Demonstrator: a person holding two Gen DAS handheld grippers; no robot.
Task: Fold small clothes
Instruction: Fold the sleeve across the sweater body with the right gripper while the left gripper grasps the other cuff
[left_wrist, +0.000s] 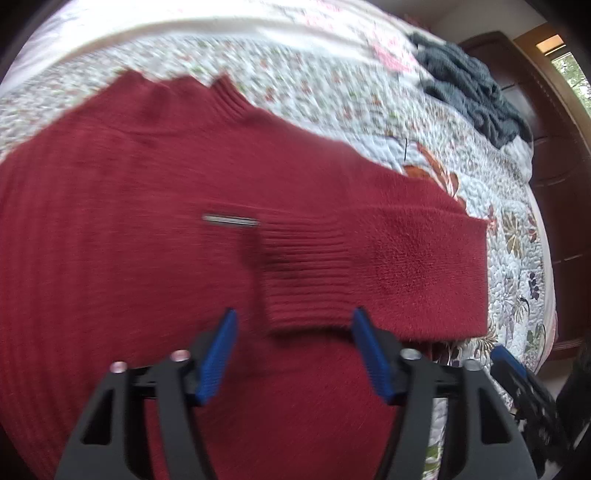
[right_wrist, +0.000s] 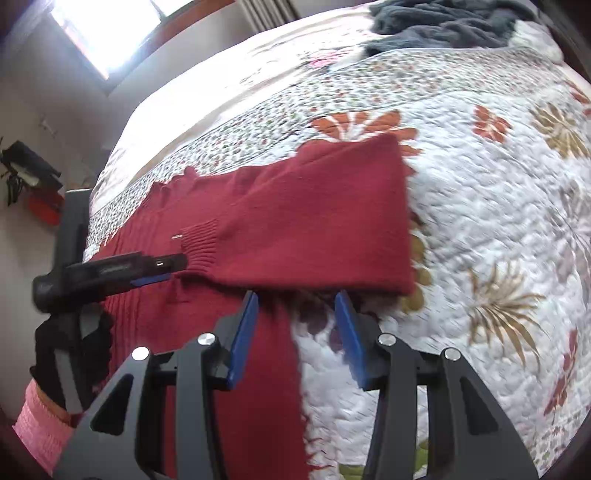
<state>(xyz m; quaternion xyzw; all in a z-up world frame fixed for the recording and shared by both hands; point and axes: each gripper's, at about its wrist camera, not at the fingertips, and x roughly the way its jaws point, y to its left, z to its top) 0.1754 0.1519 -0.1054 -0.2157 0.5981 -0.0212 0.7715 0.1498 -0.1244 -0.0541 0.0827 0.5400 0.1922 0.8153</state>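
Observation:
A dark red knit sweater (left_wrist: 129, 206) lies flat on the quilt, collar toward the far side, with a small silver label (left_wrist: 231, 220) on its chest. One sleeve (left_wrist: 406, 258) is folded across the body, its ribbed cuff (left_wrist: 306, 269) near the middle. My left gripper (left_wrist: 293, 317) hovers open just in front of that cuff, nothing between its blue pads. In the right wrist view the sweater (right_wrist: 295, 221) and folded sleeve lie ahead; my right gripper (right_wrist: 297, 299) stands open above the sweater's side edge. The left gripper (right_wrist: 147, 271) shows there beside the cuff (right_wrist: 201, 243).
A floral quilted bedspread (right_wrist: 480, 221) covers the bed. A dark grey knit garment (left_wrist: 469, 88) lies crumpled at the far corner, also the grey garment (right_wrist: 443, 26). Dark wooden furniture (left_wrist: 554, 184) stands past the bed. A pink sleeve (right_wrist: 40, 424) and dark glove hold the left tool.

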